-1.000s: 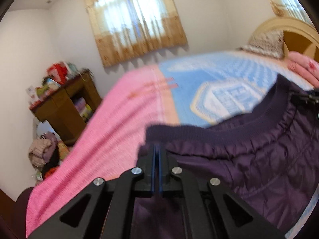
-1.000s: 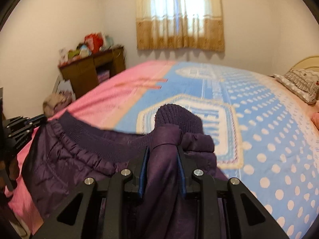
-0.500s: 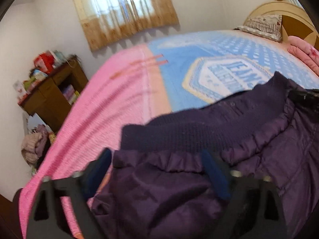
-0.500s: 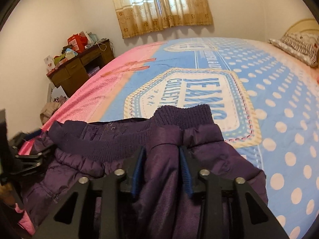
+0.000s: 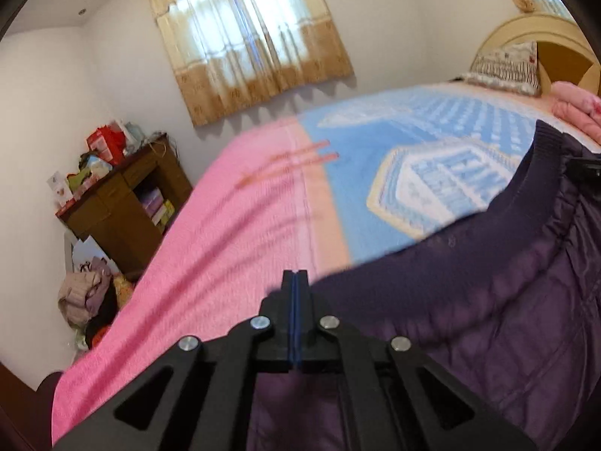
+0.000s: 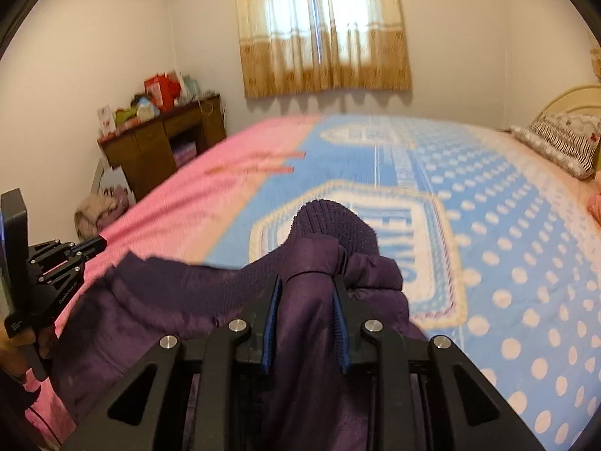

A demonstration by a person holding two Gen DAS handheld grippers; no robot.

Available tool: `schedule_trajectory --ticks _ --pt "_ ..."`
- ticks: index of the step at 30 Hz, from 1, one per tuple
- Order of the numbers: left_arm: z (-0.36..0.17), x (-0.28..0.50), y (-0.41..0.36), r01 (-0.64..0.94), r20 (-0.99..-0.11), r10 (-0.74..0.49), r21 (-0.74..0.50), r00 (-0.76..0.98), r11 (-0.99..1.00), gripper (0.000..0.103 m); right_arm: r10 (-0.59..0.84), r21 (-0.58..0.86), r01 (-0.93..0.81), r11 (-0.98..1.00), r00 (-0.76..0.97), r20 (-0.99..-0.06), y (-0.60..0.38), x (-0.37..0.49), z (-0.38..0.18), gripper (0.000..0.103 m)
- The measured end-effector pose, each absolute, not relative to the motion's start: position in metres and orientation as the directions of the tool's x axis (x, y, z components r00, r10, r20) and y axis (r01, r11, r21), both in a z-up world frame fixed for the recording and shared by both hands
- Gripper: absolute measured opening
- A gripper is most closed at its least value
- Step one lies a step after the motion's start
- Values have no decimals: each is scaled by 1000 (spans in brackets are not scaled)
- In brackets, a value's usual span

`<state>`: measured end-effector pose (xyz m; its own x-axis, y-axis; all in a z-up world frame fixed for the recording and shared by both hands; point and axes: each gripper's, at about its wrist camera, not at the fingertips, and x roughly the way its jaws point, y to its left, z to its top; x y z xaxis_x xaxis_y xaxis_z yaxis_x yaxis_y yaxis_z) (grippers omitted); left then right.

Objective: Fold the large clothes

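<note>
A bedroom with white walls, where a window hung with a cream and tan curtain point(image 6: 323, 34) lets in daylight above a wide bed point(image 6: 507, 233). The bed is covered by a blanket that is pink on one side and blue with white dots and a large white emblem on the other. A striped pillow point(image 6: 559, 143) lies by the pale curved headboard point(image 5: 541, 37). A dark wooden cabinet point(image 6: 161, 150), its top crowded with boxes and bags, stands against the far wall, and a heap of clothes point(image 5: 86, 293) sits on the floor beside it.

A dark purple quilted jacket point(image 5: 507, 300) with a ribbed knit hem lies across the near edge of the bed, partly on the pink half and partly on the blue.

The right hand-held gripper point(image 6: 306, 293) pinches a bunched fold of the jacket between its blue-padded fingers point(image 6: 272, 300), its jaws closing on the cloth; a rounded knit cuff point(image 6: 334, 225) rises just beyond the fingertips.

The left hand-held gripper point(image 5: 295, 282) has its two fingers pressed together with no gap between them. Its tips sit at the jacket's knit edge, but the motion-blurred view does not make clear whether any cloth is caught between them. In the right camera's view it appears at the far left edge, held by a person's hand point(image 6: 41, 342), just beside the jacket's corner.
</note>
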<state>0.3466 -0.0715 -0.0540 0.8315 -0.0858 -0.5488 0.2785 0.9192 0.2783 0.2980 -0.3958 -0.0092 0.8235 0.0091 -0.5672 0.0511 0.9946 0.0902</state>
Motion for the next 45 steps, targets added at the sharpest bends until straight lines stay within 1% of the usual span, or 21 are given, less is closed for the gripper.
schedule_trajectory --ticks 3,4,5,6,7,8,9,12,14,18,19,21,22,23,28,31,35,37,38,40,45 --pt "-55 362 -74 308 -586 -112 245 802 919 1 9 102 65 993 799 -602 -398 313 -21 26" --pt "-55 362 -74 302 -586 -113 234 802 924 8 11 102 66 993 788 -616 -398 316 -28 26" --pt "-56 362 -75 303 -591 -125 213 797 929 18 10 98 65 993 783 -621 -398 316 -31 26" --pt "-56 363 -74 314 -609 -139 190 781 930 36 6 90 64 994 782 -623 -397 315 -34 26" --pt "-57 364 -73 313 -624 -141 174 768 934 82 2 80 61 995 782 -624 -396 313 -37 26" --pt "-55 360 -69 296 -608 -142 160 781 942 101 3 77 58 995 782 -624 -395 312 -38 26" --pt "-54 356 -66 290 -589 -151 149 794 945 102 4 78 56 995 783 -622 -395 311 -39 26" --pt "-59 358 -69 339 -641 -193 111 742 934 102 12 78 46 996 790 -613 -394 308 -39 26" --pt "-70 361 -79 369 -682 -181 139 708 919 99 18 76 35 997 795 -606 -392 307 -38 26" --pt "-99 373 -93 414 -767 -160 149 622 898 80 28 70 18 997 798 -603 -390 305 -38 26" --pt "-104 376 -93 432 -781 -180 125 598 893 65 30 68 15 998 798 -601 -390 304 -39 26" --pt "-108 371 -96 448 -780 -190 126 596 885 48 30 65 10 998 807 -590 -390 301 -38 26" --pt "-105 365 -97 453 -760 -193 146 621 879 25 28 62 10 998 813 -582 -390 298 -37 26" --pt "-100 359 -98 445 -736 -182 178 652 877 13 28 62 10 998 820 -572 -388 295 -35 26" --pt "-73 346 -88 366 -641 -166 193 749 910 12 4 52 26 998 860 -510 -383 285 -18 26" --pt "-58 353 -85 316 -594 -145 194 791 929 12 -31 38 59 998 856 -516 -383 296 -15 26" --pt "-70 380 -100 299 -606 -91 252 790 921 13 -87 16 122 992 787 -611 -391 328 -37 27" --pt "-89 392 -106 291 -629 -48 289 776 912 13 -109 -4 143 990 733 -671 -396 341 -59 31" --pt "-100 396 -108 290 -637 -26 313 770 904 14 -111 -1 154 988 712 -693 -399 345 -71 36" --pt "-114 400 -109 273 -637 7 340 771 900 14 -98 24 163 986 695 -712 -406 347 -86 39" --pt "-121 397 -110 259 -634 19 342 773 903 14 -117 -8 166 986 661 -742 -402 352 -100 41"
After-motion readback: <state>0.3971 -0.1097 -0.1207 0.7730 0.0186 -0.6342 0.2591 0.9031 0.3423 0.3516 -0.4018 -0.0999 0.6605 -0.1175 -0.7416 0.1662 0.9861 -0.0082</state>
